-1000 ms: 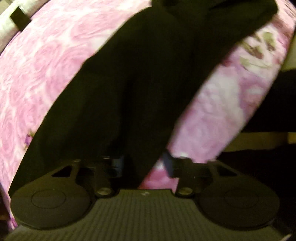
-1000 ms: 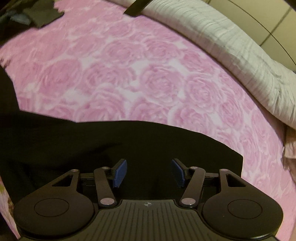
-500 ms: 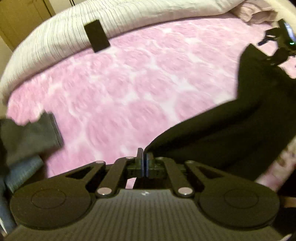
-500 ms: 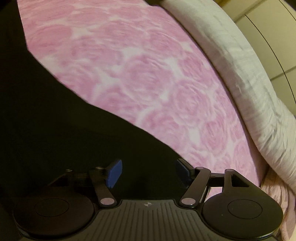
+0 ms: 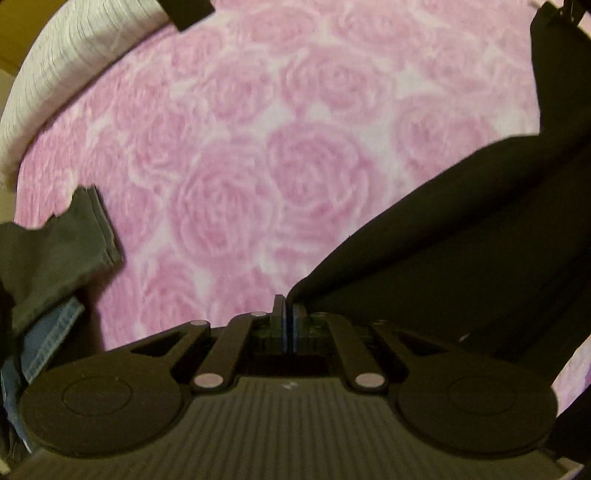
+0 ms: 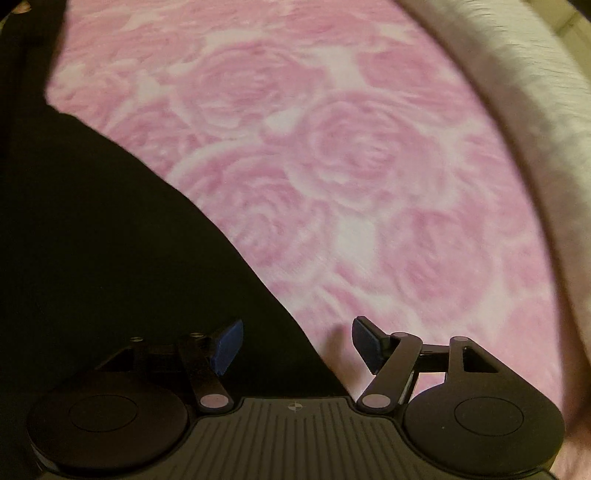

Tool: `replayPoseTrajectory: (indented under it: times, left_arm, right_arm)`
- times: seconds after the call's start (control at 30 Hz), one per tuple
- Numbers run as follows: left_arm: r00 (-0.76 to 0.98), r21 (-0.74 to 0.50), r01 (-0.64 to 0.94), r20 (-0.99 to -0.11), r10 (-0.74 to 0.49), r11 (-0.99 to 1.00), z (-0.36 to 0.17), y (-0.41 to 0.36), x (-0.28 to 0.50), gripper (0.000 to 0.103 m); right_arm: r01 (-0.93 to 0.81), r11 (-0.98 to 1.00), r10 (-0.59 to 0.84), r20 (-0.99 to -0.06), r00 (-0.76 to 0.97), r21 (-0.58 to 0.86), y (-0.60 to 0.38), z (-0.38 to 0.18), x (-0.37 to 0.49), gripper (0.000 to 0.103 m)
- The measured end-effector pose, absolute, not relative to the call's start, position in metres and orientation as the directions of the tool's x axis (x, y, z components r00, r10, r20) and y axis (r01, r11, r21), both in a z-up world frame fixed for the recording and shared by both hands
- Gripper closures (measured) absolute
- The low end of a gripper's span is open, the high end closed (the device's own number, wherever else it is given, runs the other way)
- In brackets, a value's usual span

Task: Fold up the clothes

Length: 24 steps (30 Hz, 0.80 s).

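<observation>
A black garment [image 5: 461, 236] lies spread over the pink rose bedspread [image 5: 295, 147]. In the left wrist view, one corner of it rises to my left gripper [image 5: 288, 306], which is shut on that corner, and the cloth stretches away to the right. In the right wrist view the same black garment [image 6: 110, 240] fills the left side. Its slanting edge runs down between the blue pads of my right gripper [image 6: 295, 343], which stands open close above the cloth with nothing pinched.
A dark grey garment [image 5: 55, 251] lies on blue denim [image 5: 44, 343] at the left. A grey-white striped duvet [image 5: 74, 55] borders the bedspread and shows again as the duvet [image 6: 535, 110] along the right. A black flat object [image 5: 188, 11] rests on it.
My left gripper closed on the garment's corner and carried it sideways over the bedspread. My right gripper widened, rolled and sank toward the garment's edge.
</observation>
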State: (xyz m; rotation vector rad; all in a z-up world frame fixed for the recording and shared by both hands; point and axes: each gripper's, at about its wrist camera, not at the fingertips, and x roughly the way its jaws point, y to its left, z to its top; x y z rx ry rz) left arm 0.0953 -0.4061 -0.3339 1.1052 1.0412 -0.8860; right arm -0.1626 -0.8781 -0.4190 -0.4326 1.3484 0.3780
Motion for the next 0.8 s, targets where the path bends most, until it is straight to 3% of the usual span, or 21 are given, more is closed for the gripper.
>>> replayPoseTrajectory:
  times: [0.03, 0.1, 0.13, 0.17, 0.27, 0.43, 0.6, 0.7, 0.77, 0.8]
  left_arm:
    - [0.284, 0.268, 0.935, -0.958, -0.039, 0.233, -0.335, -0.406, 0.094, 0.101]
    - [0.284, 0.270, 0.929, -0.959, -0.021, 0.253, -0.333, -0.406, 0.094, 0.101]
    - [0.287, 0.273, 0.926, -0.958, -0.016, 0.259, -0.328, -0.408, 0.093, 0.101]
    - [0.289, 0.272, 0.925, -0.957, -0.023, 0.266, -0.319, -0.412, 0.094, 0.101]
    - [0.293, 0.269, 0.920, -0.955, -0.046, 0.283, -0.293, -0.426, 0.100, 0.101]
    - [0.289, 0.258, 0.945, -0.946, -0.144, 0.199, -0.259, -0.491, 0.125, 0.101]
    - [0.280, 0.263, 0.958, -0.941, -0.191, 0.112, -0.286, -0.592, 0.164, 0.100]
    - [0.292, 0.285, 0.956, -0.946, -0.139, 0.072, -0.321, -0.633, 0.173, 0.089]
    - [0.296, 0.291, 0.955, -0.948, -0.115, 0.058, -0.336, -0.648, 0.175, 0.083]
    - [0.298, 0.292, 0.954, -0.947, -0.117, 0.063, -0.336, -0.644, 0.174, 0.073]
  right_arm:
    - [-0.495, 0.868, 0.039, -0.989, 0.144, -0.038, -0.880, -0.423, -0.158, 0.035]
    - [-0.458, 0.888, 0.078, -0.994, 0.081, 0.032, -0.885, -0.427, -0.153, 0.068]
    - [-0.440, 0.897, 0.083, -0.994, 0.071, 0.043, -0.886, -0.424, -0.153, 0.074]
    - [-0.436, 0.899, 0.077, -0.994, 0.084, 0.032, -0.886, -0.417, -0.158, 0.097]
    - [-0.403, 0.914, 0.035, -0.983, 0.181, -0.041, -0.894, -0.382, -0.182, 0.099]
    - [-0.148, 0.975, -0.111, -0.941, 0.320, -0.165, -0.945, -0.314, -0.232, 0.101]
    - [0.163, 0.928, -0.369, -0.875, 0.313, -0.334, -1.011, -0.297, -0.264, 0.103]
    - [0.352, 0.875, -0.431, -0.865, 0.257, -0.331, -1.041, -0.306, -0.272, 0.103]
    - [0.345, 0.879, -0.432, -0.857, 0.281, -0.330, -1.024, -0.310, -0.273, 0.103]
    - [0.317, 0.888, -0.426, -0.856, 0.294, -0.333, -1.009, -0.312, -0.271, 0.101]
